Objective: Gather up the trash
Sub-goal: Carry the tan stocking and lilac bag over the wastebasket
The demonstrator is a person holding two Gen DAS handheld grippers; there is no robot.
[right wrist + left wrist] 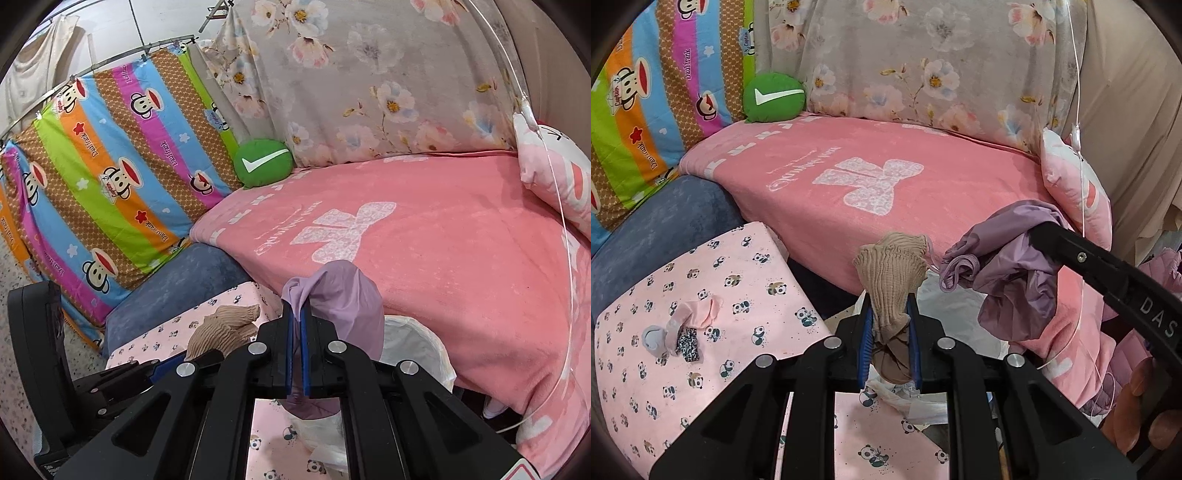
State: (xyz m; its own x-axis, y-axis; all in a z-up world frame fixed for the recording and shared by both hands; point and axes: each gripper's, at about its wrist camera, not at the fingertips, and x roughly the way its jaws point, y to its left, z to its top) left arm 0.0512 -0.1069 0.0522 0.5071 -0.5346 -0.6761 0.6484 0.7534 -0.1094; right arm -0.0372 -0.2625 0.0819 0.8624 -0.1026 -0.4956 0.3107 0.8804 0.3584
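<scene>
While both tools pinch cloth, left tool (888, 317) on the tan sock (890, 273), right tool (297, 321) on the lilac garment (343, 306), I should carry both level over the white bag (417, 343) at 4 o'clock before releasing. Only the left view shows pink scraps (687, 328) at 9 o'clock.

A: What is the left hand-held gripper (889, 321) made of?

B: Matte black plastic: two angular linkage arms with triangular cut-outs, round silver pivot pins at the joints, and blue ribbed pads (865, 345) lining the fingers.

A: And the right hand-held gripper (297, 330)?

B: The same build, black with silver pins and blue pads. Seen from the left camera, its long black finger carries a small screw and white letters "DAS".
</scene>
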